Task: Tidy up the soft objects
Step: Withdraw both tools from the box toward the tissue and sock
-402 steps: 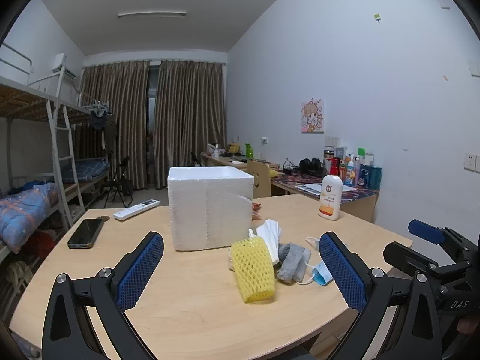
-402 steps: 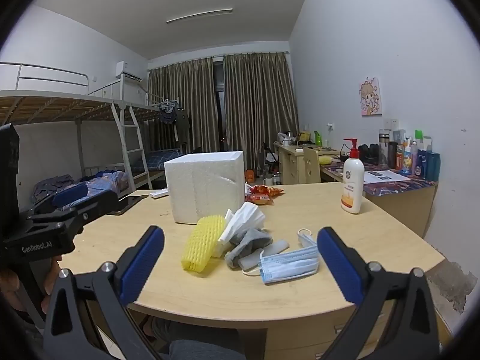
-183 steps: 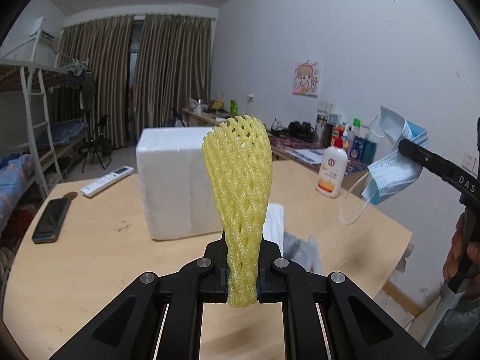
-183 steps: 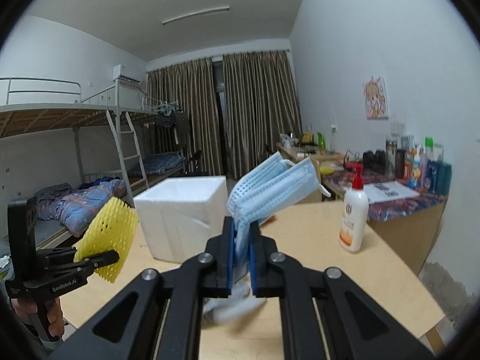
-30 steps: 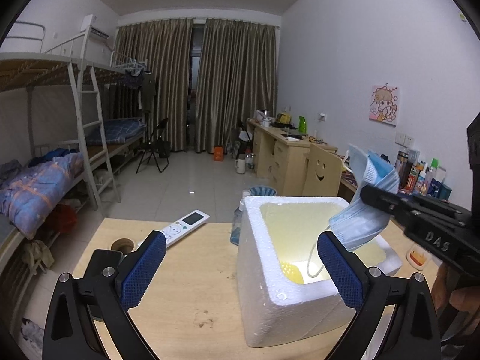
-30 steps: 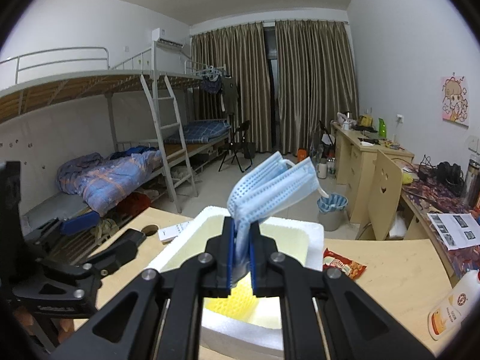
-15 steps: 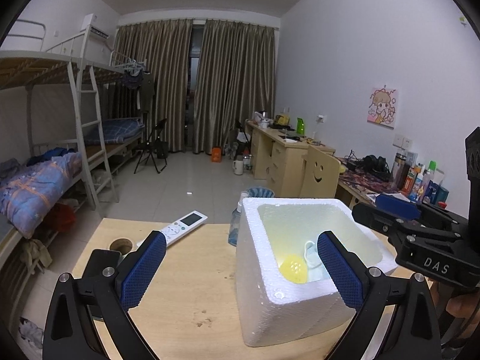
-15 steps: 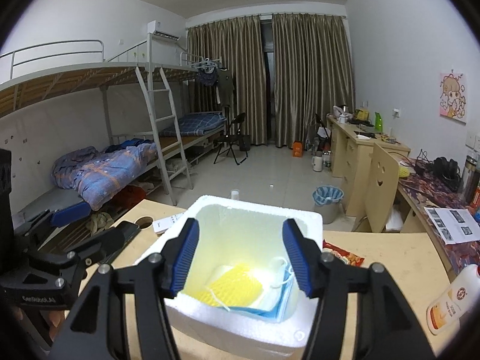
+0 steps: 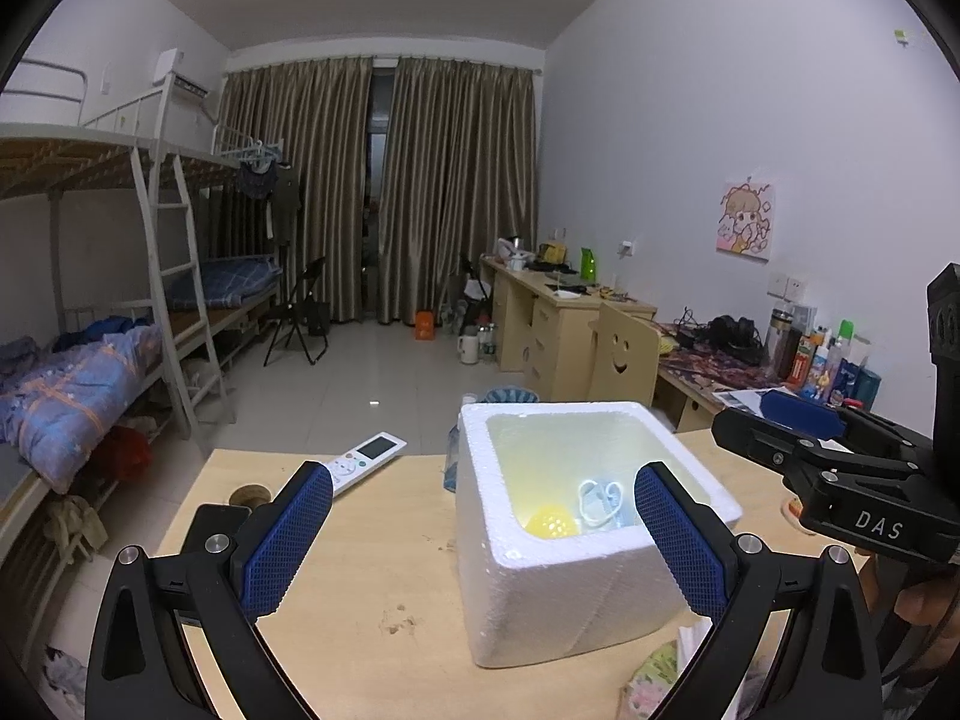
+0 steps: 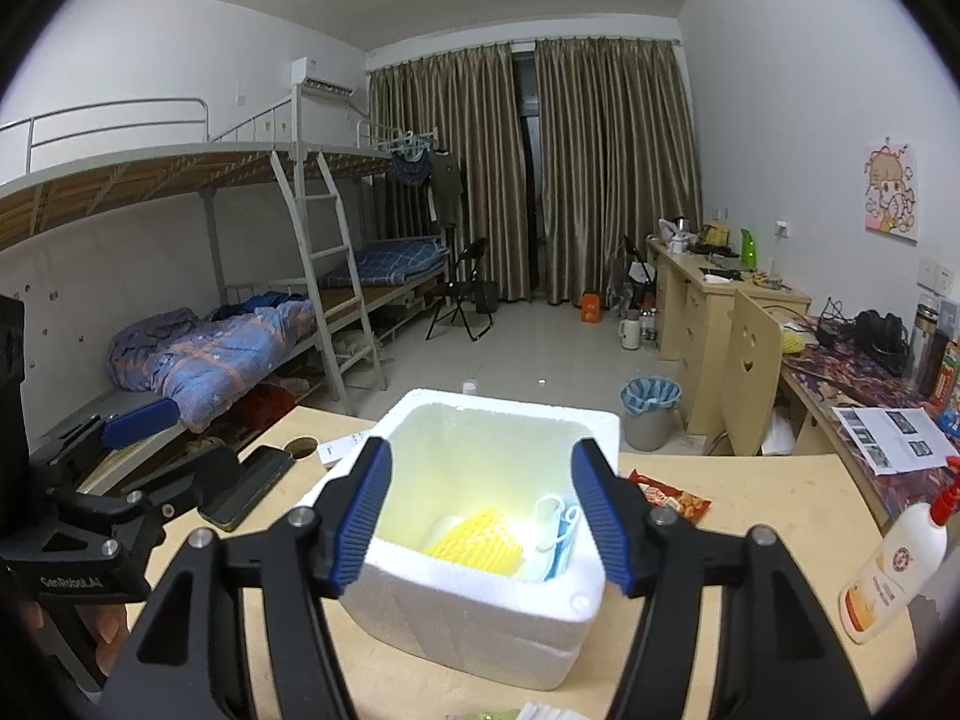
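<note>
A white foam box (image 10: 480, 624) stands open on the wooden table (image 9: 360, 600); it also shows in the left wrist view (image 9: 540, 600). Inside lie a yellow foam net (image 10: 474, 543) and a blue face mask (image 10: 555, 534); both show in the left wrist view, the net (image 9: 552, 523) and the mask (image 9: 600, 501). My right gripper (image 10: 483, 525) is open and empty above the box. My left gripper (image 9: 477, 540) is open and empty, beside the box's left side. The right gripper (image 9: 840, 480) shows at the right of the left wrist view.
A white remote (image 9: 366, 462) and a dark phone (image 10: 246, 489) lie on the table's left part. A snack packet (image 10: 672, 495) and a lotion bottle (image 10: 894, 576) are to the right. More soft items (image 9: 666, 672) lie near the front edge. Beds, desks and chairs stand behind.
Both grippers have pulled back and tilted slightly. One second ago the right gripper held the mask over the box; it opened and the mask now lies inside beside the net.
</note>
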Tool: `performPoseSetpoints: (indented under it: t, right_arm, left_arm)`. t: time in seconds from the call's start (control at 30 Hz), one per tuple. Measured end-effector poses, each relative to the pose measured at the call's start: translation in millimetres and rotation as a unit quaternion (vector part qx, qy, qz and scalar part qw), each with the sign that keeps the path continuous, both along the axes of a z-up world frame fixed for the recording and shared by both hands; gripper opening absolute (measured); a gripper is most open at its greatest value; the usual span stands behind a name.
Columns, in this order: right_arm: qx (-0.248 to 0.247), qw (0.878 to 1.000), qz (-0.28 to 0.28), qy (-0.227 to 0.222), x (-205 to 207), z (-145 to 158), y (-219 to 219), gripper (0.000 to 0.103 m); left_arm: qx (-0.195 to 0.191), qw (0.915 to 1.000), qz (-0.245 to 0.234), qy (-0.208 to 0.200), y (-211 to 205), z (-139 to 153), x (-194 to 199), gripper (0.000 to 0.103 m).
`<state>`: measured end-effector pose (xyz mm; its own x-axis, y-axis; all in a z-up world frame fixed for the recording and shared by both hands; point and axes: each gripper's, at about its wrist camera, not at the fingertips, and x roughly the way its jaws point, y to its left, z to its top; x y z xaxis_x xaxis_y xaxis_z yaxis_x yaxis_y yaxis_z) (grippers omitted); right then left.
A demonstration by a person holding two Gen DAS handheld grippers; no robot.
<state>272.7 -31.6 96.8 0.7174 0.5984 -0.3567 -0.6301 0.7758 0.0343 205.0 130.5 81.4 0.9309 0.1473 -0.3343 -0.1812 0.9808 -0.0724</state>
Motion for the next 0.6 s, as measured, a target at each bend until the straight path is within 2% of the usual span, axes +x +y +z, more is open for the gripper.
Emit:
performPoseSetpoints:
  t: [0.3, 0.47, 0.6]
  right_arm:
    - [0.009, 0.999, -0.021, -0.026, -29.6, 12.7, -23.9, 0.090]
    - [0.022, 0.999, -0.026, -0.038, -49.7, 18.3, -40.9, 0.094]
    - [0.035, 0.997, -0.025, -0.057, -69.8, 21.0, -55.3, 0.103]
  left_arm:
    - [0.010, 0.9998, -0.010, -0.014, -21.4, 12.4, -31.7, 0.101]
    - [0.006, 0.9996, -0.019, -0.020, -31.8, 16.1, -51.2, 0.101]
    - [0.004, 0.9992, -0.025, -0.031, -41.1, 19.2, -69.0, 0.101]
